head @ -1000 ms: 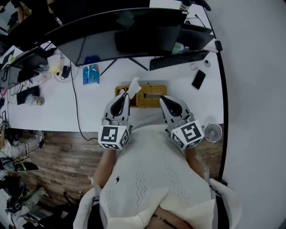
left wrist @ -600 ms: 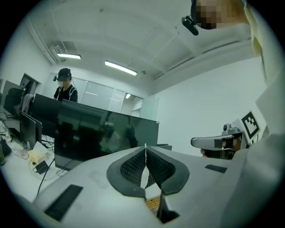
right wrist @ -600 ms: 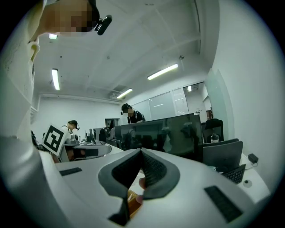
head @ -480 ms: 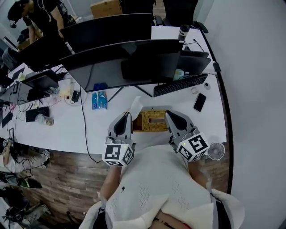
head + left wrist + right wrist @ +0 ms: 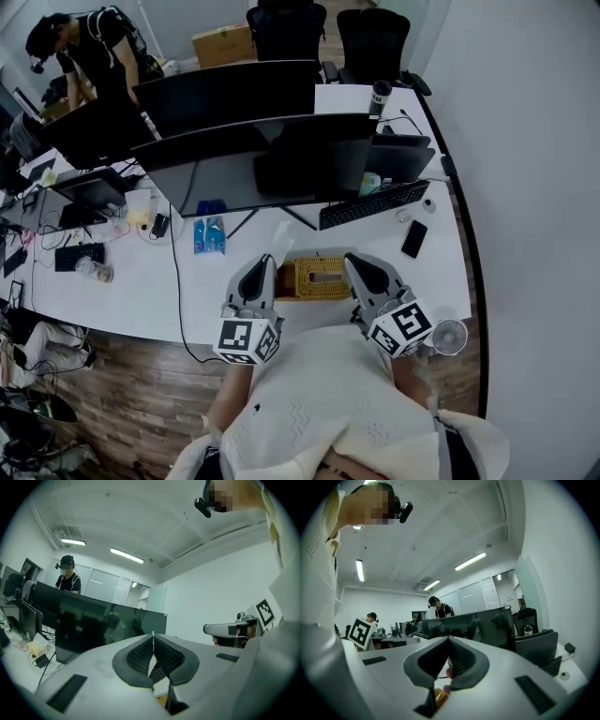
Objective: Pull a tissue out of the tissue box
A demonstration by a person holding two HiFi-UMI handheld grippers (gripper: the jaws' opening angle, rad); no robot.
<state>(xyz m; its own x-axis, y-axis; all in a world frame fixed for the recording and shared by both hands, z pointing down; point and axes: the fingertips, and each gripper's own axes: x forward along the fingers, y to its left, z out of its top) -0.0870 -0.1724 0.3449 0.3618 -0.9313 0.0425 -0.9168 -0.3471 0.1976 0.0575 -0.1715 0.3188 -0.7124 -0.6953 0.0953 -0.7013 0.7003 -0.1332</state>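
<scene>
A woven tan tissue box lies on the white desk, between my two grippers. My left gripper sits at the box's left end, shut on a white tissue that stands up past its tip. In the left gripper view the tissue shows as a thin white edge in the closed seam, with a bit of the box below. My right gripper is at the box's right end, jaws closed and empty; its own view shows the box under the jaws. The tissue's lower end is hidden.
Two dark monitors stand behind the box, with a keyboard, a phone and a blue packet nearby. A small fan sits at the desk's near right corner. A person stands far back left.
The head view has tilted up, so the box and both grippers sit lower in the picture. The grippers stay on either side of the box, the left one still holding the tissue.
</scene>
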